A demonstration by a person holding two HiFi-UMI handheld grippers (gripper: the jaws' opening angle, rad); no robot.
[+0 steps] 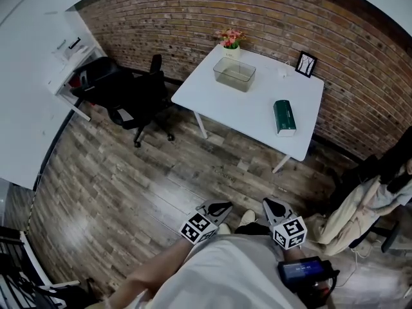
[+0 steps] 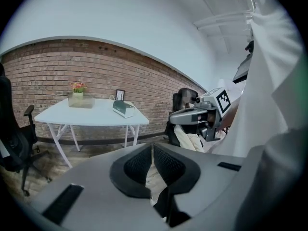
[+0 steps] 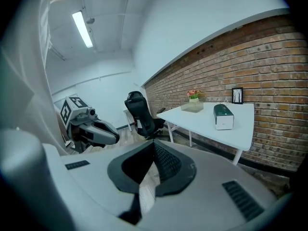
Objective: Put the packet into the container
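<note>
A dark green packet lies on the white table, near its right end. The clear, empty container stands at the table's far side, left of the packet. Both grippers are held close to the person's body, well short of the table. My left gripper is shut with nothing in it, and my right gripper beside it is shut and empty too. The left gripper view shows the packet and container far off beyond the closed jaws. In the right gripper view the packet and container are just as distant.
A flower pot and a small picture frame stand at the table's back edge by the brick wall. A black office chair is left of the table. A chair draped with clothes stands at the right. Wooden floor lies between me and the table.
</note>
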